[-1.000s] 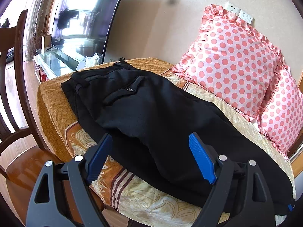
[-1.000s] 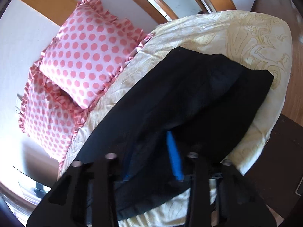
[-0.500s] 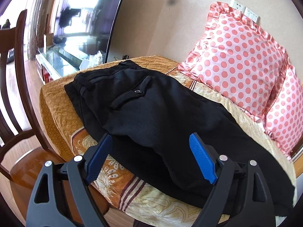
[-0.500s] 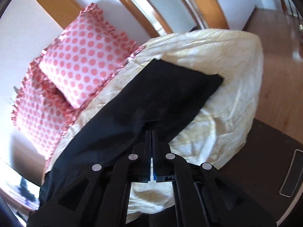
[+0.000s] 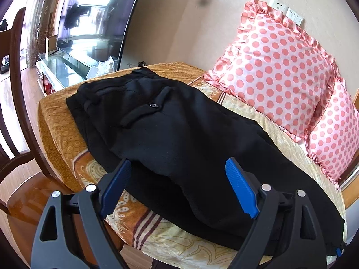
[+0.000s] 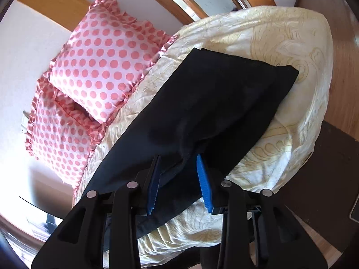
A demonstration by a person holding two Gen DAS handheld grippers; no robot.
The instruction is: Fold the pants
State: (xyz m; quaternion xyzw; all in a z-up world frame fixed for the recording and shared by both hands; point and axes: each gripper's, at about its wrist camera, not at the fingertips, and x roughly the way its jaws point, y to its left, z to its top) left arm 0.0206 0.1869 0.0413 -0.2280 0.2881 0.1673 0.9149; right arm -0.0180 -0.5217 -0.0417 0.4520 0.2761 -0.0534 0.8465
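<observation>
Black pants (image 5: 179, 134) lie lengthwise on a cushion with a golden patterned cover (image 5: 58, 130), waistband and buttoned back pocket at the far left. My left gripper (image 5: 177, 179) hangs open and wide over the near edge of the pants, holding nothing. In the right wrist view the leg end of the pants (image 6: 213, 103) lies flat on the pale cover (image 6: 280, 33). My right gripper (image 6: 179, 179) sits at the near edge of that leg with its jaws opening. A raised ridge of the black cloth stands between the blue pads, which no longer squeeze it.
Two pink polka-dot pillows (image 5: 276, 67) (image 6: 101, 67) lean on the wall behind the pants. A large TV (image 5: 94, 18) on a glass stand is at the far left, a dark wooden chair (image 5: 20, 89) near the left edge. A dark low surface (image 6: 325, 168) lies right of the cushion.
The right gripper shut on the leg's edge half a second ago and has now parted its pads. The offset leg layers now lie even. The left gripper has stayed put.
</observation>
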